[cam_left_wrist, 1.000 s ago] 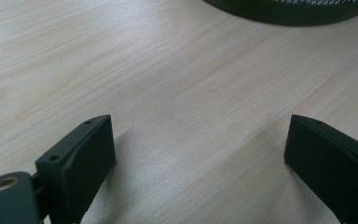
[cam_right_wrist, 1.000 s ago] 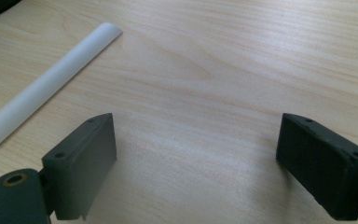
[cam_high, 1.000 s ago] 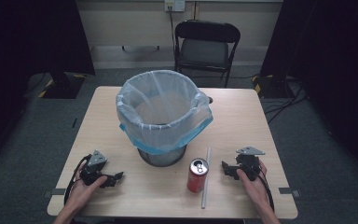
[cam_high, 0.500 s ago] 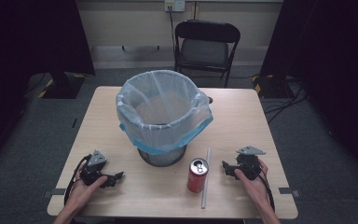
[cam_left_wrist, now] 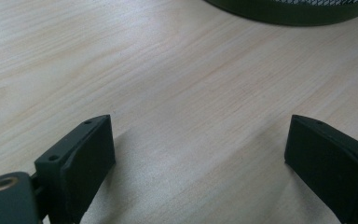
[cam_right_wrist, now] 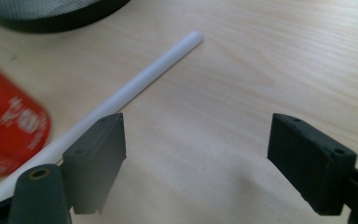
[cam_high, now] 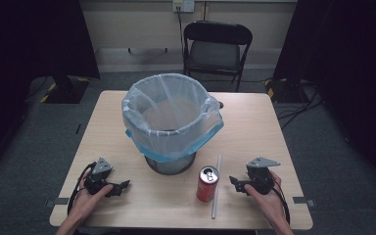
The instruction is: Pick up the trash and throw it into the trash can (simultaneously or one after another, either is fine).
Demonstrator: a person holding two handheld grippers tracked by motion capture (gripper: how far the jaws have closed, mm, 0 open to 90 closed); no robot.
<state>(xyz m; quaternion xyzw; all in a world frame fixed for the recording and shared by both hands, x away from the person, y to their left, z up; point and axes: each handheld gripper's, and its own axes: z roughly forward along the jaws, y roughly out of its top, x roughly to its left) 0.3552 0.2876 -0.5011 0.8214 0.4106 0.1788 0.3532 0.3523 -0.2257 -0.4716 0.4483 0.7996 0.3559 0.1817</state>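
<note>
A red drink can (cam_high: 207,184) stands upright near the table's front edge, in front of the bin. Just right of it lies a white straw (cam_high: 216,186). My right gripper (cam_high: 234,183) sits right of the straw and points left at the can, apart from both. Its jaws are open and have just been closing a little, with nothing between them. In the right gripper view the gripper (cam_right_wrist: 198,158) frames bare wood, with the straw (cam_right_wrist: 144,79) and the blurred can (cam_right_wrist: 9,126) at the left. My left gripper (cam_high: 122,186) rests open at the front left, and its own view (cam_left_wrist: 198,154) has bare table between the jaws.
A mesh bin (cam_high: 171,117) lined with a clear and blue bag stands mid-table; its dark base edge (cam_left_wrist: 293,9) (cam_right_wrist: 51,14) lies ahead of both grippers. The wooden table (cam_high: 254,122) has a black folding chair (cam_high: 218,49) behind it.
The right gripper has shifted slightly beside the straw. The left gripper, can, straw and bin have stayed where they were.
</note>
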